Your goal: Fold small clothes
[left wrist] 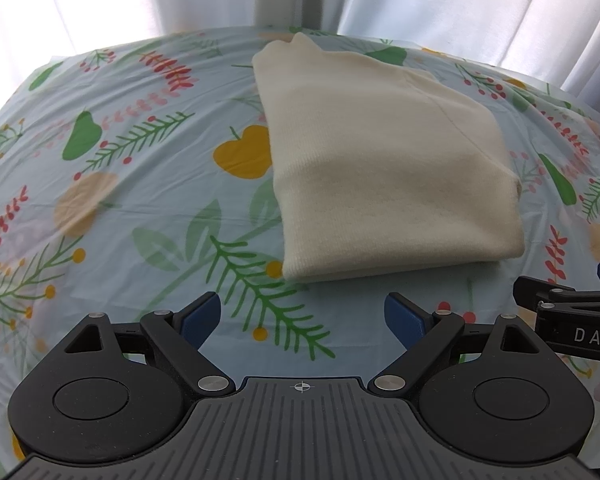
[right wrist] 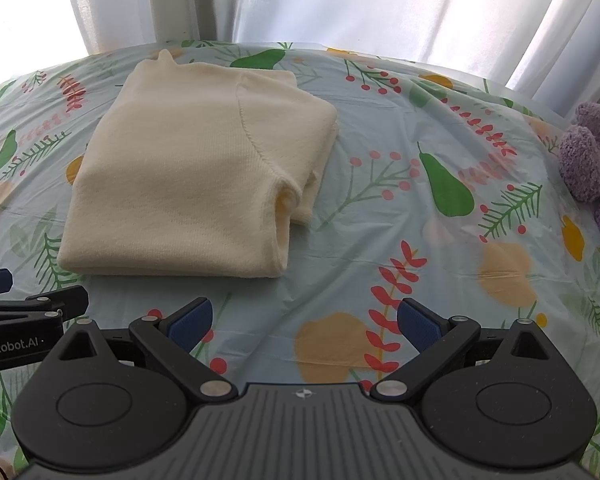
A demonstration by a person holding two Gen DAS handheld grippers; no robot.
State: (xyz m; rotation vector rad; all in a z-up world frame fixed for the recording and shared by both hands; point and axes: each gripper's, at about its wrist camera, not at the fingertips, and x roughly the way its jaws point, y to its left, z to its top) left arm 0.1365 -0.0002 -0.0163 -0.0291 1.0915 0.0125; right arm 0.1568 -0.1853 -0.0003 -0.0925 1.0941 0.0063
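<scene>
The cream knitted sweater (right wrist: pixel 188 168) lies folded in a thick rectangle on the fruit-and-leaf printed surface (right wrist: pixel 380 240). We judge it soft, light and floppy, best pinched at its near corners. Our left gripper (left wrist: pixel 302 320) and right gripper (right wrist: pixel 304 324) hover before it, jaws wide apart, empty.

The left tool (left wrist: pixel 302 320), jaws spread wide, hovers near a folded cream sweater (left wrist: pixel 384 160) on the floral tablecloth (left wrist: pixel 120 200).

A folded garment (right wrist: pixel 196 168) is laid on the surface (right wrist: pixel 380 240), towards its far left; a plush item (right wrist: pixel 596 160) is set at the right edge, well apart; curtains (right wrist: pixel 340 0) are hung behind; both grippers are held before the garment.
</scene>
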